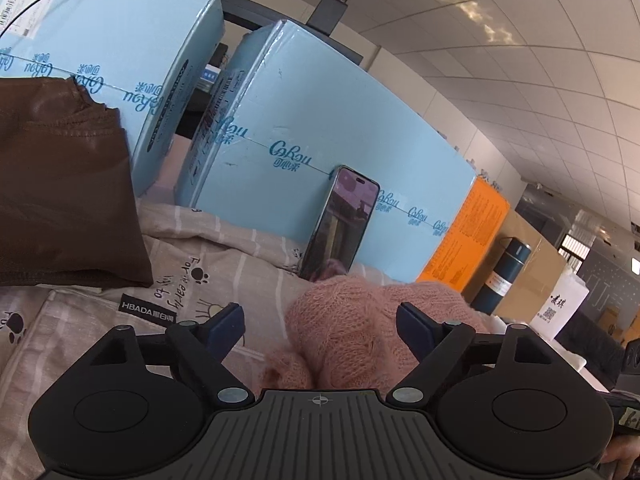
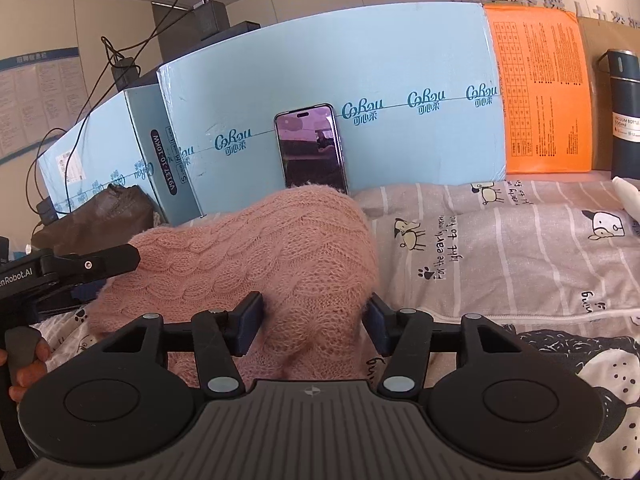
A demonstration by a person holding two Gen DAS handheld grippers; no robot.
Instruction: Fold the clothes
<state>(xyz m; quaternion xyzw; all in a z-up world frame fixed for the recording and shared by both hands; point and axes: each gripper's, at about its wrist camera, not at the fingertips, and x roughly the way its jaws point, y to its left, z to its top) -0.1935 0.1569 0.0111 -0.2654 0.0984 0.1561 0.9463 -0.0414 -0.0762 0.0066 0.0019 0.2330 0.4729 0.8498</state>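
A pink cable-knit sweater (image 2: 260,248) lies bunched in a folded heap on the printed bedsheet (image 2: 500,256). My right gripper (image 2: 314,322) is low over its near edge with its jaws apart. The knit bulges up between the pads, which stand at its sides without clamping it. In the left wrist view the same sweater (image 1: 360,320) sits between the widely spread fingers of my left gripper (image 1: 320,320), nearer the right finger, and is not gripped. The left gripper's finger (image 2: 120,258) shows beside the sweater's left end in the right wrist view.
A brown leather garment (image 1: 60,184) lies folded at the left against light blue cartons (image 1: 360,120). A phone (image 2: 310,148) leans upright on the carton just behind the sweater. An orange box (image 2: 544,96) and a dark vacuum bottle (image 2: 624,120) stand at the right.
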